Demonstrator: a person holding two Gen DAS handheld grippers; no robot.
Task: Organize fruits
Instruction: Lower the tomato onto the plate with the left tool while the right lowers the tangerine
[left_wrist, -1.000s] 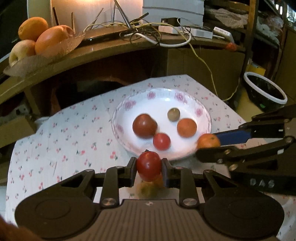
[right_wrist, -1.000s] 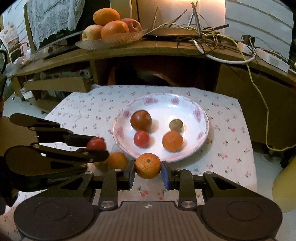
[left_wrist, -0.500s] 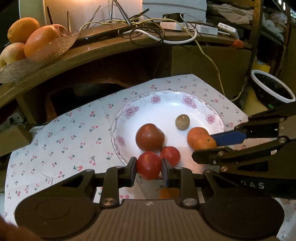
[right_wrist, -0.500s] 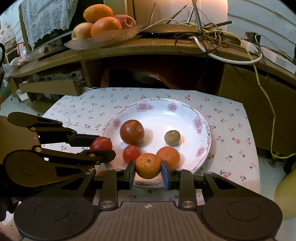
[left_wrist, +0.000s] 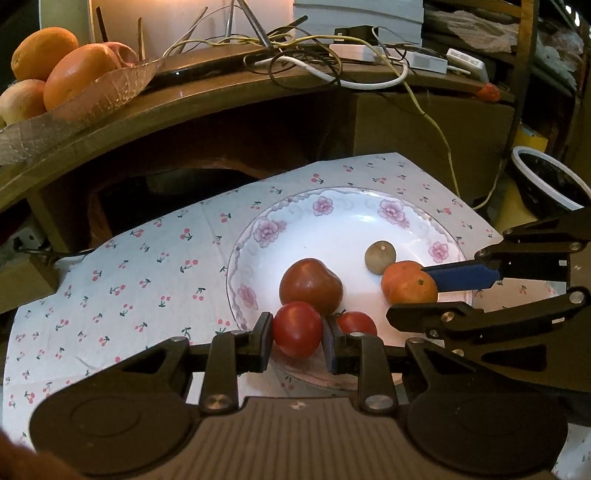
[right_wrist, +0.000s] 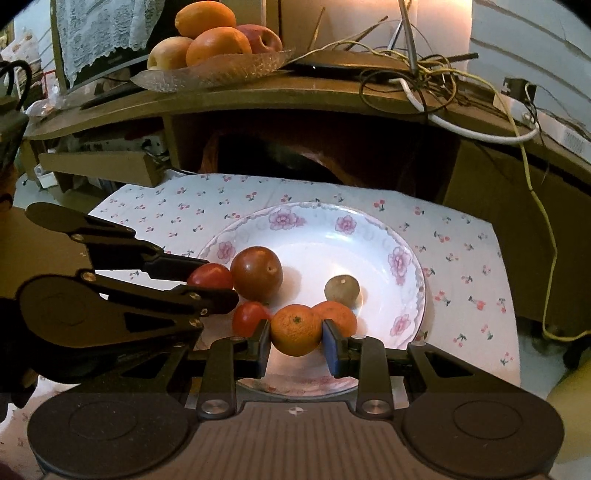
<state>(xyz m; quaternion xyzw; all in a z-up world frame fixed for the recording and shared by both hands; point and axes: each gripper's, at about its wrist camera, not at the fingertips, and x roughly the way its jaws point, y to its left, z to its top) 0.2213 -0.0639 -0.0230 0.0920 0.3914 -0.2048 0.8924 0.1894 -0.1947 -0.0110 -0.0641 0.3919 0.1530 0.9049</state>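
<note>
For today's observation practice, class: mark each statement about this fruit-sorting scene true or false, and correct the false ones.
1. The left claw grips a red tomato. True.
2. The right claw is empty. False: it is shut on a small orange.
3. The floral plate holds a small brownish fruit. True.
4. The plate sits on bare wood. False: it rests on a cherry-print cloth.
5. The glass dish on the shelf is empty. False: it holds oranges and apples.
</note>
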